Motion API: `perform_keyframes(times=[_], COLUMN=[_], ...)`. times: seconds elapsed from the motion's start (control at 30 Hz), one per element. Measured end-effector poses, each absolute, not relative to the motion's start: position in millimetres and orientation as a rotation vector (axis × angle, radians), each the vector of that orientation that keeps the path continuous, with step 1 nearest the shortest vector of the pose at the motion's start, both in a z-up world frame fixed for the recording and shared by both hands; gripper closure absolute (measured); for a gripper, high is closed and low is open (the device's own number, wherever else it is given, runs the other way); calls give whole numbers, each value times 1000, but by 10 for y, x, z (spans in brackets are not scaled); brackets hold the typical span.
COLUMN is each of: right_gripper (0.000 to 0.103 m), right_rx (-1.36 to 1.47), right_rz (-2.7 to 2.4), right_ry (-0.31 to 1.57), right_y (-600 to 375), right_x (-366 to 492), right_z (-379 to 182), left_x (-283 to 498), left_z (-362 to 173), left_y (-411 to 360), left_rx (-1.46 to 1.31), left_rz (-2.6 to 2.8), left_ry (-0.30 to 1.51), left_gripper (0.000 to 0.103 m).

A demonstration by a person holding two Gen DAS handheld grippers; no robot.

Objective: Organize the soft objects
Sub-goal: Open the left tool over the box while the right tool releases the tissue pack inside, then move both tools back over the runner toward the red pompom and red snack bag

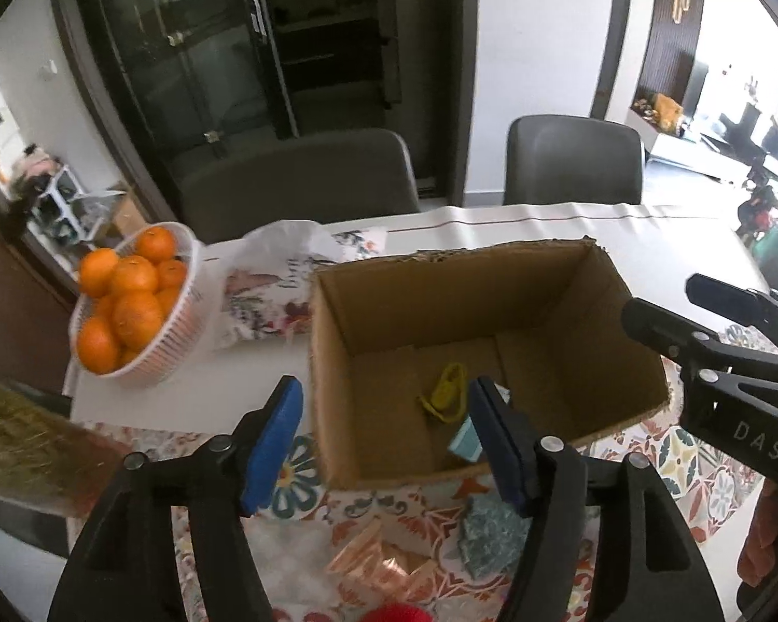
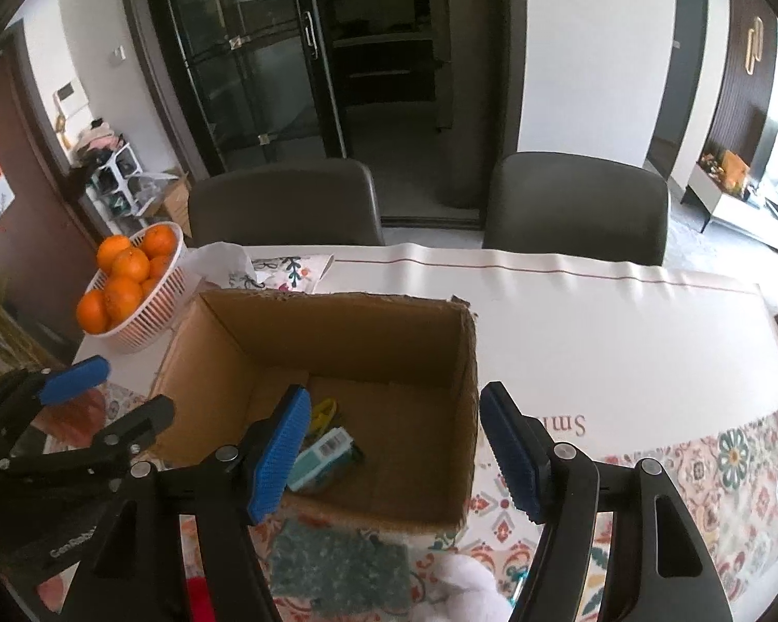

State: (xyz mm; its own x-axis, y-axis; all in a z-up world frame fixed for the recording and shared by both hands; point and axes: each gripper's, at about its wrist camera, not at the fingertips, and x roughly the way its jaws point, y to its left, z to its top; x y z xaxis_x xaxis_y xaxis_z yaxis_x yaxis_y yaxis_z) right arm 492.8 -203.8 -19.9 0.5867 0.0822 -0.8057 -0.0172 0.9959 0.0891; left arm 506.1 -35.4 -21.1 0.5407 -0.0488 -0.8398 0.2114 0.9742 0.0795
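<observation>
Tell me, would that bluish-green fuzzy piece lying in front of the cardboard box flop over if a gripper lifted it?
Probably. The teal cloth lies flat on the patterned mat with a fuzzy, textured surface, so it likely drapes limply and weighs little. That nap should grip well between ridged blue pads; rolling seems unlikely.

L gripper (image 1: 389,446) has jaws spread wide, nothing between the blue pads (image 1: 275,446). R gripper (image 2: 394,456) same deal, wide open and empty. In the L cam the R one pokes in at 3 o'clock; in the R cam the L one sits at 9.
</observation>
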Motion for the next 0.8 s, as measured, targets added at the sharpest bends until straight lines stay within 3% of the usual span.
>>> perform_keyframes(times=[0.3, 0.8], right_gripper=[34, 34], right_rx=[81, 40], right_rz=[32, 46], right_ry=[888, 901], right_y=[-1984, -1706], right_x=[4564, 4021], right_z=[26, 48], left_x=[4730, 4155], left_z=[20, -27], left_y=[-237, -10], left_rx=[174, 163], left_rz=[-102, -101], left_ry=[978, 1017], left_gripper=[33, 31])
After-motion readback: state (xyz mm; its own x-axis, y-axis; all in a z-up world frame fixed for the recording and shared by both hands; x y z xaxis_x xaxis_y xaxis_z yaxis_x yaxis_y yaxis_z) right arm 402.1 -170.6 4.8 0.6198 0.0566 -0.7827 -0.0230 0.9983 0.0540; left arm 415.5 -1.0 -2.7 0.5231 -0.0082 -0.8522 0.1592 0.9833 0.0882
